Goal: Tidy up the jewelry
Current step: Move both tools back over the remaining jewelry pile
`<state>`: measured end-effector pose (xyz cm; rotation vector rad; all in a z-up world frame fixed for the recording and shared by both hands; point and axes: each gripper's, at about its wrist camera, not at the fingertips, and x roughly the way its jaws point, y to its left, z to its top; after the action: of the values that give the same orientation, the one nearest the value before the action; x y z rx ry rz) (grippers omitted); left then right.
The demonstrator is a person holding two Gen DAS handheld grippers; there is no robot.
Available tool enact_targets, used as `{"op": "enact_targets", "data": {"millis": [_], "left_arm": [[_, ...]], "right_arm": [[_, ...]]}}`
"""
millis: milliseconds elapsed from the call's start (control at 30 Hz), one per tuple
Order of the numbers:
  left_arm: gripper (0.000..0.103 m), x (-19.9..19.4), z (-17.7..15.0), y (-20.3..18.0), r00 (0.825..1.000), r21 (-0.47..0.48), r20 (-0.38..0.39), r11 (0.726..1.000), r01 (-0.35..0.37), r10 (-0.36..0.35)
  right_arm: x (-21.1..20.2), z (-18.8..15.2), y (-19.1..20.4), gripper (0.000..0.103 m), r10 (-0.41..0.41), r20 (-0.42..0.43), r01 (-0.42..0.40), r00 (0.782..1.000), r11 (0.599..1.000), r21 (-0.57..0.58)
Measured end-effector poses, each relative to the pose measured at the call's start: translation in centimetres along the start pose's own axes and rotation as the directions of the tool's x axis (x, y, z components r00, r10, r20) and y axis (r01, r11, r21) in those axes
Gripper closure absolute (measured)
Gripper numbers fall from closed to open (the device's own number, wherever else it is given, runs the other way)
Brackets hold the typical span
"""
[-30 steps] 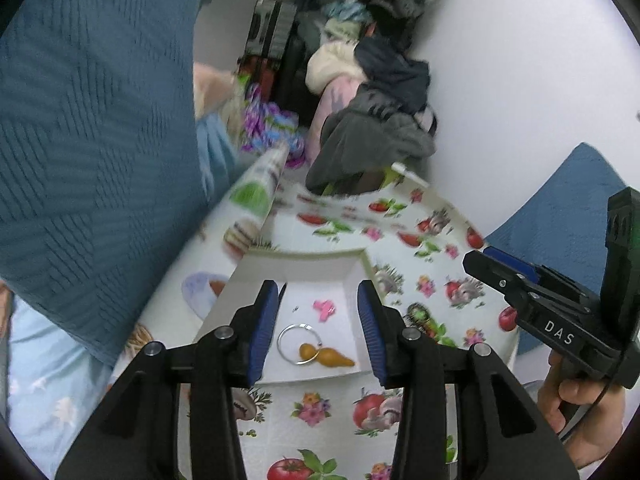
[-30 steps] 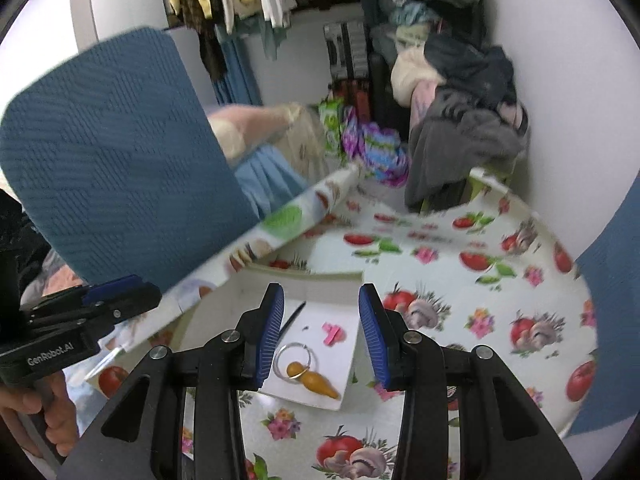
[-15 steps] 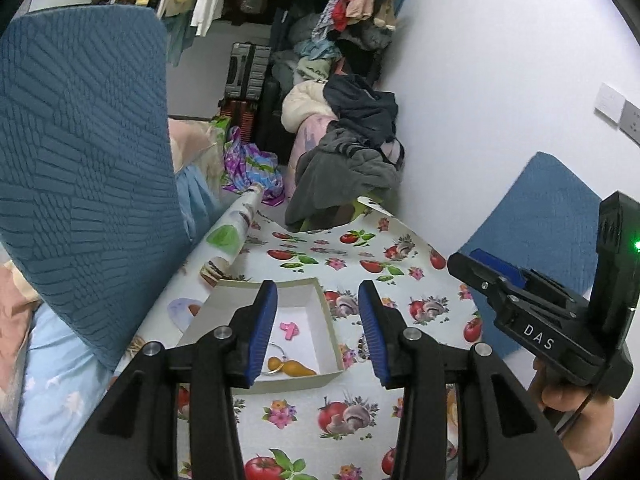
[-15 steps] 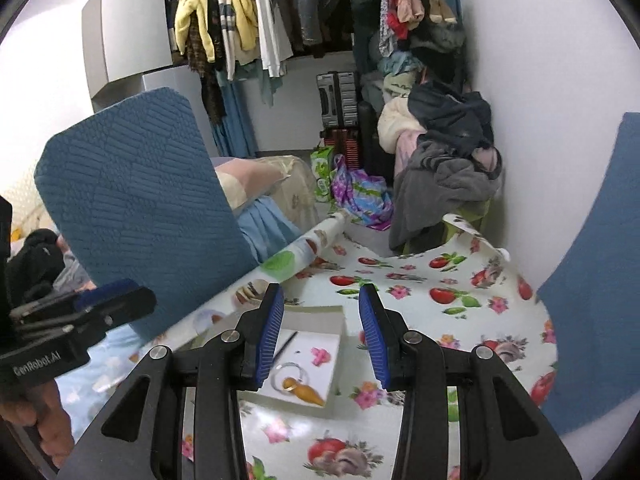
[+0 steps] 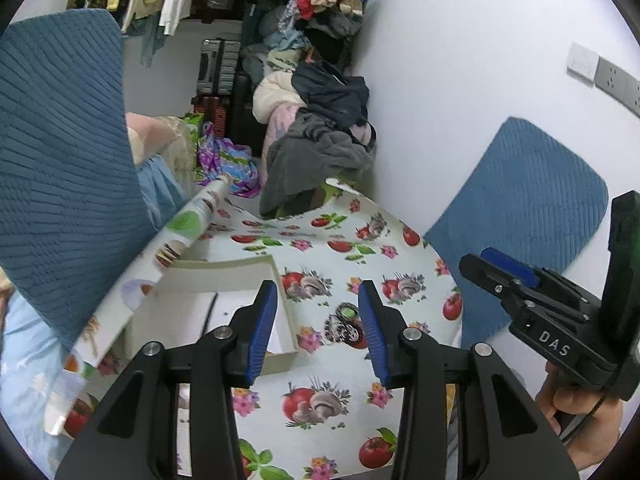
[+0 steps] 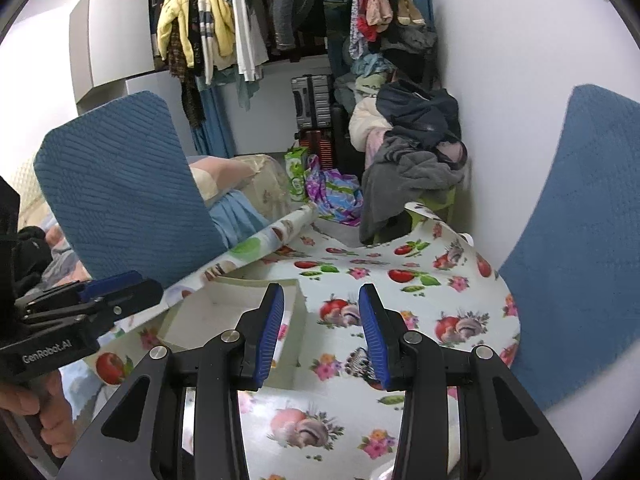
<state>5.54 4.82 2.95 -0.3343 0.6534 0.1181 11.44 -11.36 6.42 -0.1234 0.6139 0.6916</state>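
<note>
A shallow white box [image 5: 208, 280] sits on the flower-and-fruit tablecloth, left of centre; it also shows in the right wrist view [image 6: 240, 292]. Its contents are hidden behind the fingers. A dark sparkly jewelry piece [image 5: 343, 326] lies on the cloth right of the box, and shows partly in the right wrist view [image 6: 360, 362]. My left gripper [image 5: 318, 330] is open and empty above the box's right edge. My right gripper [image 6: 322, 330] is open and empty, held to the right; it shows in the left wrist view [image 5: 492, 268].
Blue chair backs stand at the left [image 5: 60, 152] and right [image 5: 528, 200] of the table. A rolled edge of the cloth [image 5: 192, 220] lies along the table's left side. A pile of clothes [image 5: 320, 136] and suitcases [image 6: 312, 100] stand beyond the far edge.
Both grippers have pulled back and up from the box and shifted right. The ring, orange charm and pink piece in the box are no longer visible. The sparkly piece has come into view.
</note>
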Motion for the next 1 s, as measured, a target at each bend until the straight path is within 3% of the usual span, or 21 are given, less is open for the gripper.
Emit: {"op": "enact_targets", "data": {"millis": [400,700,1000], "left_arm": [[0.060,5.6,-5.2,-3.0,0.994,-0.011,-0.093,0.998,0.059,-0.060],[0.060,10.2,-9.3,-4.1,0.979,-0.018,-0.171,0.993,0.113,-0.115],[0.060,15.0,-10.4,-4.8,0.967,-0.004,-0.210,0.989,0.147,-0.145]], "right_arm": [[0.9,-7.3,-5.8,0.066,-0.045,-0.059,0.049,0.997,0.996,0.072],[3.6,-13.0,-8.6,0.066,-0.057,-0.107,0.069,0.993,0.992,0.110],[6.8,-12.4,-10.7,0.066,0.002,-0.108,0.013,0.994,0.990,0.141]]}}
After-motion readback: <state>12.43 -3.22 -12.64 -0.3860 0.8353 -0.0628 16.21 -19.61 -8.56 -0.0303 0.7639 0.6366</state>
